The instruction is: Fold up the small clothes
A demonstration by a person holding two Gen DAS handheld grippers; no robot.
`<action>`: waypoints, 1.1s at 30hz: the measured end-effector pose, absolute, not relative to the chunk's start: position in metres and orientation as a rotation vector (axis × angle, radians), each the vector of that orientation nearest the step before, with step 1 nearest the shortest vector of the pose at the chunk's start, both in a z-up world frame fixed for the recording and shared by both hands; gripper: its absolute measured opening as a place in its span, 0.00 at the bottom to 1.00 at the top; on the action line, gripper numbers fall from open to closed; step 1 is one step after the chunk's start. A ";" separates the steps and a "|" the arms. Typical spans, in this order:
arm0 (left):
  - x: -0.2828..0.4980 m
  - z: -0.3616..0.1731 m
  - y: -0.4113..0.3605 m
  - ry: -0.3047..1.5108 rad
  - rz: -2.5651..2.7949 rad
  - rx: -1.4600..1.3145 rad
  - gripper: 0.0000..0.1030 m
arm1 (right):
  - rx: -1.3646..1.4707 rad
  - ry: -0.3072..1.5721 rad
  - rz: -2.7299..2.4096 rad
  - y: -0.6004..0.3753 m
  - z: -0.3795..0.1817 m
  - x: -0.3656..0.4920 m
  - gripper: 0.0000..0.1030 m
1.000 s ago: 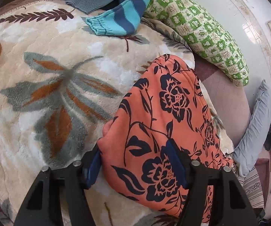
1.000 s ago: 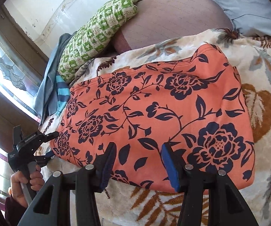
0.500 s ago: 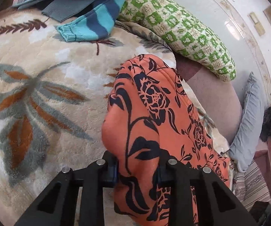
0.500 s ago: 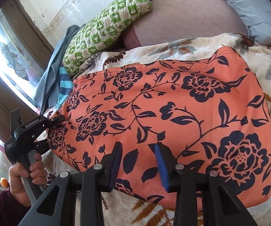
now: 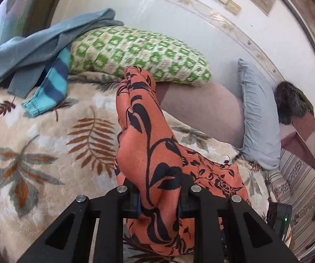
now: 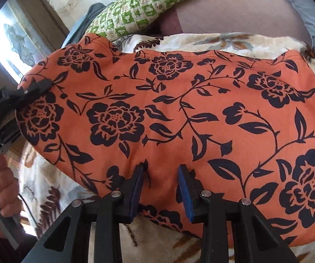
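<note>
Orange knit garment with black floral print (image 6: pixel 179 114) lying on the cream leaf-patterned plush blanket (image 5: pixel 37 153), near edge lifted. Left gripper (image 5: pixel 158 199) clamped on one bunched corner; right gripper (image 6: pixel 161 188) pinching that edge, jaws not fully closed. Fold begun, unfinished. Garment type, underside and far hem hidden. Beyond it, green checked pillow (image 5: pixel 135 52).

Orange black-flowered garment (image 6: pixel 179 114) lifted off the blanket.
</note>
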State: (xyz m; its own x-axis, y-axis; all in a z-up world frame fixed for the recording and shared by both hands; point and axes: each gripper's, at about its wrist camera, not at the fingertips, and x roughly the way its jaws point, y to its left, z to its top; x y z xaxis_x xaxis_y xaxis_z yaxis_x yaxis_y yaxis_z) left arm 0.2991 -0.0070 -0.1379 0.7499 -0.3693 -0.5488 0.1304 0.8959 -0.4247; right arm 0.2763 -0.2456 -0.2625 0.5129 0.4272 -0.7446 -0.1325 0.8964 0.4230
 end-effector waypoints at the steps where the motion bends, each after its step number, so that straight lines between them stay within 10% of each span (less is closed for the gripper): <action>1: 0.294 -0.131 -0.017 0.660 -0.305 -0.354 0.22 | 0.362 0.963 0.318 -0.261 -0.257 0.276 0.34; 11: 0.283 -0.141 -0.208 0.744 -0.501 -0.079 0.24 | 0.650 0.764 -0.004 -0.442 -0.232 0.238 0.34; 16: 0.281 -0.207 -0.288 0.971 -0.626 0.059 0.55 | 0.767 0.702 -0.075 -0.502 -0.230 0.222 0.37; 24: 0.261 -0.137 -0.212 0.704 -0.562 0.059 0.82 | 0.744 0.671 0.039 -0.498 -0.215 0.222 0.37; 33: 0.303 -0.168 -0.120 0.780 -0.221 0.090 0.82 | 0.646 0.681 0.384 -0.389 -0.195 0.229 0.37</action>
